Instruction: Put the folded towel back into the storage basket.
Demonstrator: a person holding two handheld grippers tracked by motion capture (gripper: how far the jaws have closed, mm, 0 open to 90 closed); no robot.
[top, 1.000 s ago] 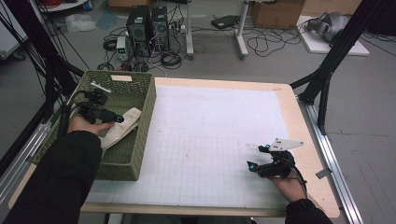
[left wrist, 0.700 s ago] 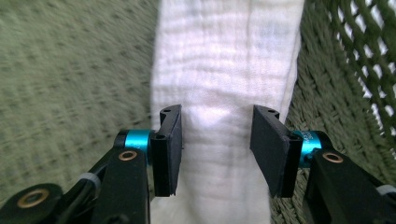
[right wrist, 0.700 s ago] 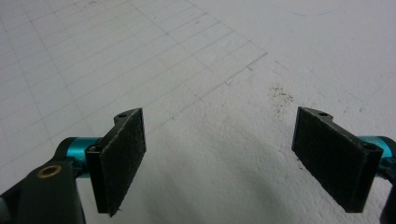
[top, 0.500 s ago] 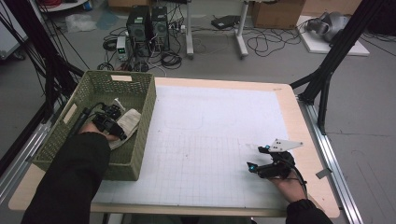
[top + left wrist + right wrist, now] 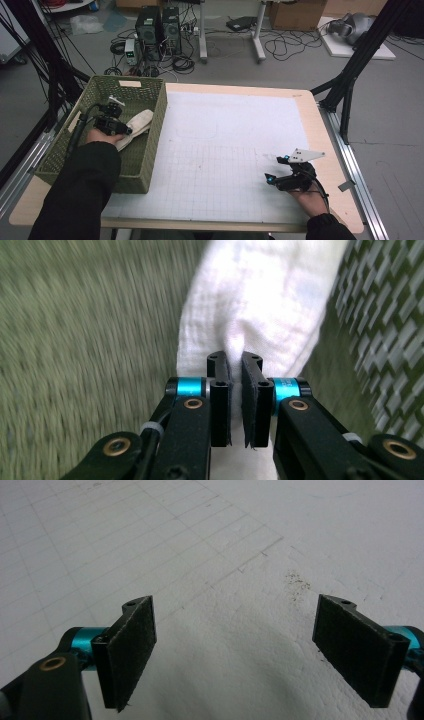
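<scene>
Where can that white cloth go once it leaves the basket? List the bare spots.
The white gridded mat is bare from the green basket across to the right gripper, whose jaws stand open over it. The wooden table edge is narrow. Inside the basket it is crowded: the left gripper pinches the white cloth.

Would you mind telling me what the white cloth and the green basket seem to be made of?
White cloth: soft woven fabric, probably cotton; matte, with a fine crinkled weave, puckering where the left tool pinches it. Green basket: woven strips, matte olive; whether plastic or natural fibre is unclear.
</scene>
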